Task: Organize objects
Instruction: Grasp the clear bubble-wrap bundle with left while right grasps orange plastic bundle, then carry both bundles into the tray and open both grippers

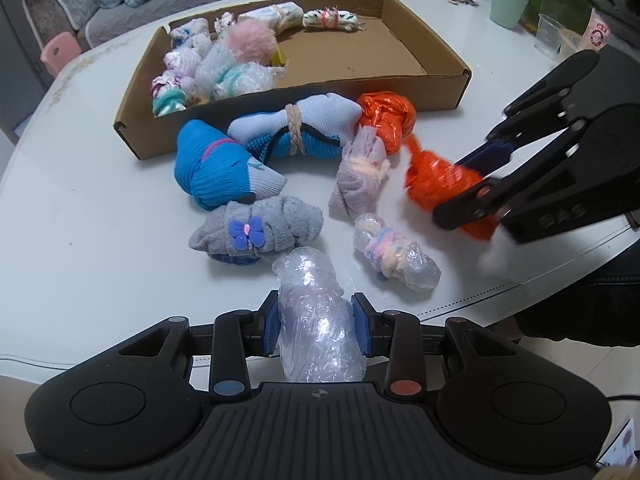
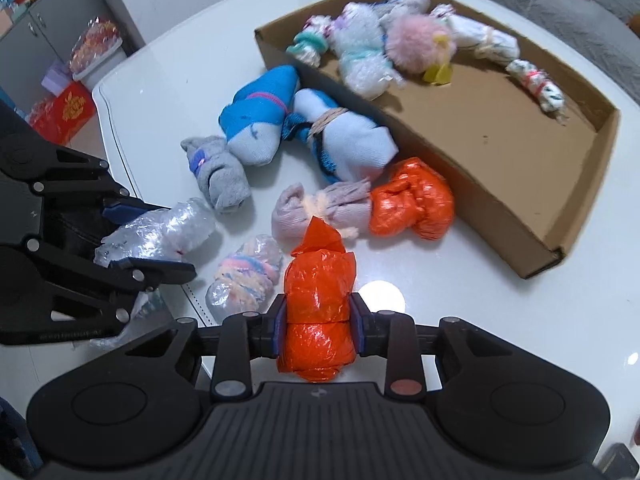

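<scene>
My left gripper [image 1: 318,330] is shut on a clear plastic bundle [image 1: 316,320], which also shows in the right wrist view as the clear bundle [image 2: 160,234] between the left gripper's fingers [image 2: 156,268]. My right gripper [image 2: 319,330] is shut on an orange plastic bundle [image 2: 318,312]; the left wrist view shows the same orange bundle [image 1: 440,184] in the right gripper [image 1: 480,184]. On the white table [image 1: 80,220] lie several tied bundles: a blue sock roll [image 1: 212,168], a pale blue sock roll [image 1: 296,128], a grey roll with a bow [image 1: 256,232], a lilac roll [image 1: 360,172], a second orange bundle [image 1: 386,120] and a pastel plastic-wrapped bundle [image 1: 394,256].
A flat cardboard box [image 1: 400,88] stands behind the bundles, its left end holding several tied bundles and a pink pompom [image 1: 250,42]. A green cup [image 1: 509,4] and a clear cup [image 1: 554,36] stand at the far right. The table edge runs close below both grippers.
</scene>
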`<move>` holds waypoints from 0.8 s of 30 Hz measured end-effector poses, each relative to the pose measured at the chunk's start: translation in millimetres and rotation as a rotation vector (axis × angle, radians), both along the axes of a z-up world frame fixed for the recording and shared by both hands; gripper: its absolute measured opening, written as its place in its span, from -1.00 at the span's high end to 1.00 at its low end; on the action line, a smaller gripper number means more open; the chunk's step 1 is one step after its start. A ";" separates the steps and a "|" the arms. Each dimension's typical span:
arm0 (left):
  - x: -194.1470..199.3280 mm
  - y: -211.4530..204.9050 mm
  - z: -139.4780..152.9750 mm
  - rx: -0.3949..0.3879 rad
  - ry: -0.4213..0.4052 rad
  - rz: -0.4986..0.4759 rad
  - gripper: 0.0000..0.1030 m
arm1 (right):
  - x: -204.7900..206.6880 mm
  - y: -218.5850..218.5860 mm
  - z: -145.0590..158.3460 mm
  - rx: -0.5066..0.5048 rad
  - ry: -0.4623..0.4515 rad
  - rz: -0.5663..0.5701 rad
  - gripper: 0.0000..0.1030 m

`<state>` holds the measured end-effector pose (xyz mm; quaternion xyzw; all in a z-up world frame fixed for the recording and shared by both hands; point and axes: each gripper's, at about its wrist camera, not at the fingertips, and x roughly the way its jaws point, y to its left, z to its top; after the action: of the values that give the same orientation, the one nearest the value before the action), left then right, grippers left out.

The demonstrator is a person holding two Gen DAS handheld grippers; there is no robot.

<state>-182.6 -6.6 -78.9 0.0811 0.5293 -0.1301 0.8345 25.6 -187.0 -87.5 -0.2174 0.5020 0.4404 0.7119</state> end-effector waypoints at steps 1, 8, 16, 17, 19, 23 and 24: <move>0.1 0.6 0.6 -0.003 0.005 0.004 0.16 | 0.6 -3.7 2.6 0.004 -0.005 -0.006 0.46; -4.7 0.0 15.0 -0.026 0.003 -0.011 0.16 | -4.0 -19.7 18.8 0.018 -0.044 -0.026 0.45; -9.7 -7.7 40.1 -0.078 -0.015 -0.038 0.16 | -2.0 -14.7 29.0 0.044 -0.052 0.007 0.45; -8.5 -8.0 43.9 -0.083 -0.022 -0.038 0.16 | -1.5 -15.1 30.9 0.049 -0.055 0.006 0.45; -4.2 -7.7 52.4 -0.091 -0.038 -0.039 0.16 | -0.9 -17.2 35.4 0.062 -0.064 -0.001 0.45; 14.6 -10.9 73.2 -0.062 -0.091 -0.095 0.16 | 3.2 -21.3 48.0 0.110 -0.087 -0.013 0.45; 23.7 -12.0 78.6 -0.053 -0.104 -0.111 0.16 | 6.0 -23.8 52.8 0.128 -0.099 -0.019 0.45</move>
<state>-159.0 -18.5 -0.3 0.0946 0.4763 -0.1857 0.8542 31.7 -210.9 -34.6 -0.1881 0.4392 0.4533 0.7524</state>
